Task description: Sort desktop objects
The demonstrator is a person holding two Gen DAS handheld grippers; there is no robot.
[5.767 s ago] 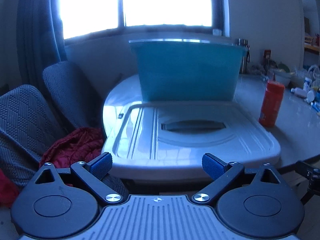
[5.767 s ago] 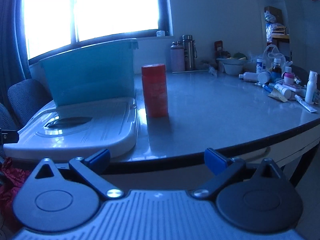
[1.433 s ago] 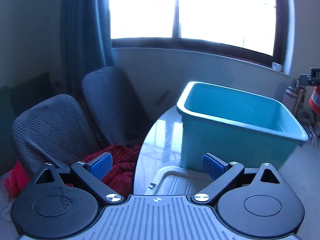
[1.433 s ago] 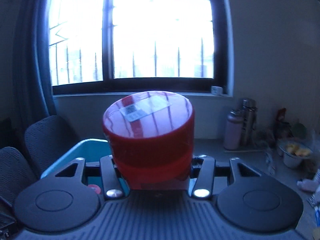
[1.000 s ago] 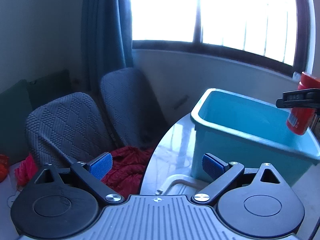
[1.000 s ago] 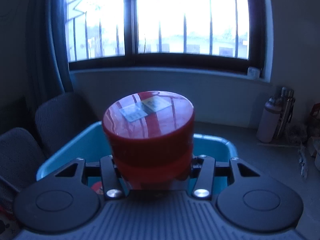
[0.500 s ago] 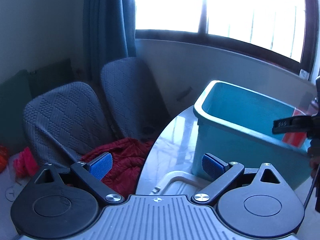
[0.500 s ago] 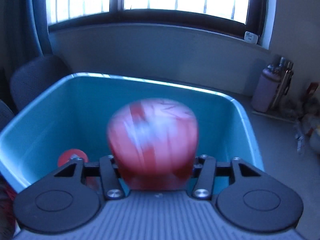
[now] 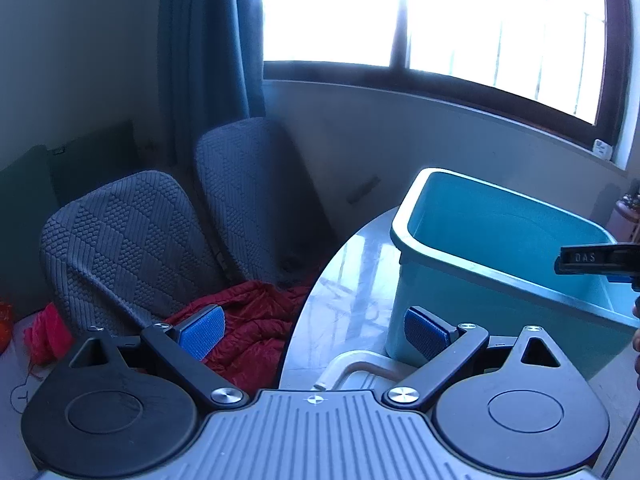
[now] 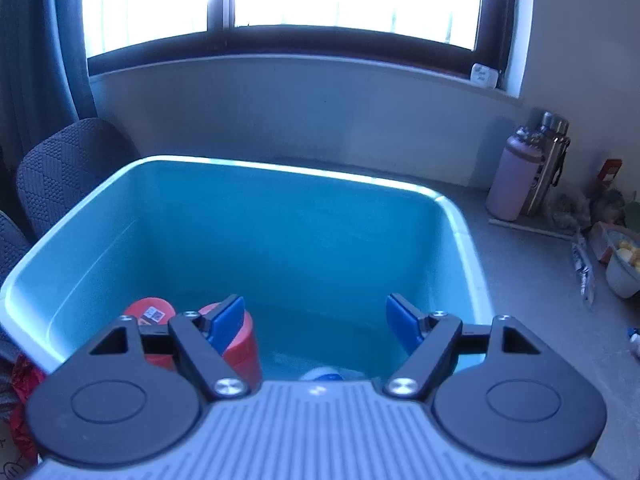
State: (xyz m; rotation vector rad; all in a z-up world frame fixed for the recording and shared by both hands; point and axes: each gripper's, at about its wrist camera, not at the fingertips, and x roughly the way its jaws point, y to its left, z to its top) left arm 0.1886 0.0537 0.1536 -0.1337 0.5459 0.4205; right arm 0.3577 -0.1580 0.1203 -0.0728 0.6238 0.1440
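- The right gripper [image 10: 315, 326] hangs over the open teal bin [image 10: 460, 216], which fills the middle of the right wrist frame; its jaws are opening, and nothing lies between the blue pads [image 10: 228, 318].
- Two red canisters stand side by side on the bin floor, in the lower left of that frame. The nearer red canister [image 10: 244, 344] sits behind and just right of the left-hand finger, partly hidden by it. The farther red canister [image 10: 150, 312], with a label on its lid, is left of that finger.
- A white and blue object [image 10: 322, 374] shows at the bottom centre, just above the gripper body; too little of it is visible to name.
- On the grey tabletop [image 10: 532, 280], in the right part of the frame, a pink bottle [image 10: 516, 176] stands touching a steel flask [image 10: 550, 160] near the wall.
- The left gripper [image 9: 314, 334] is spread wide with nothing in it, low in the left wrist frame. Its right-hand pad overlaps the bin's near wall [image 9: 500, 316] in the picture; whether they touch I cannot tell.
- A white lid [image 9: 352, 372] lies on the table just below the bin.
- Two grey chairs [image 9: 120, 240] stand at centre left, with a red cloth [image 9: 256, 320] below them.
- A tip of the right gripper [image 9: 596, 258] pokes in over the bin at the right edge.
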